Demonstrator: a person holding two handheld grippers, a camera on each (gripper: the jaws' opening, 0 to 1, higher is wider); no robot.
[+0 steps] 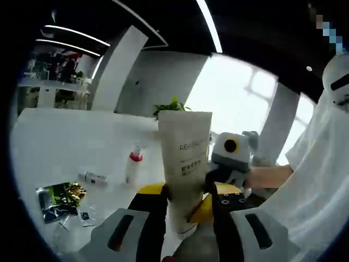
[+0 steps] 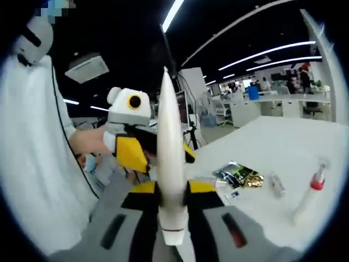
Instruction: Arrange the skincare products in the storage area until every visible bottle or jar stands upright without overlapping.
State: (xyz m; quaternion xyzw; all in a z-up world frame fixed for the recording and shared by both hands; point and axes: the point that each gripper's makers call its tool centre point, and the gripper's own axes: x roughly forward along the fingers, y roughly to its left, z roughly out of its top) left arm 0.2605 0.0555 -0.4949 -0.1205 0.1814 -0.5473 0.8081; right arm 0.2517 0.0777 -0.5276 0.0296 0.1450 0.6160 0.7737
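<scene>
While both grippers hold it up above the white table (image 1: pixel 65 142), the cream tube (image 1: pixel 184 164) shows "REVIBEAUTY"-like lettering, only partly readable. The left gripper (image 1: pixel 188 204) clamps its lower end; the right gripper (image 2: pixel 173 199) pinches it edge-on. Behind it lie a red-collared bottle (image 1: pixel 133 164), a small tube (image 1: pixel 94 177) and a foil packet (image 1: pixel 60 199).

We're in an open-plan office. Dark ceiling with long linear light strips (image 2: pixel 272 52) and a ceiling AC cassette (image 2: pixel 87 67). Big white table (image 1: pixel 65 142) up front; further back, rows of white desks (image 2: pixel 283 103) with office chairs (image 2: pixel 221 112) and people seated at them. White structural column (image 1: pixel 117 68), large bright window (image 1: pixel 240 98), potted green plant (image 1: pixel 172 106) at the table's far edge.
</scene>
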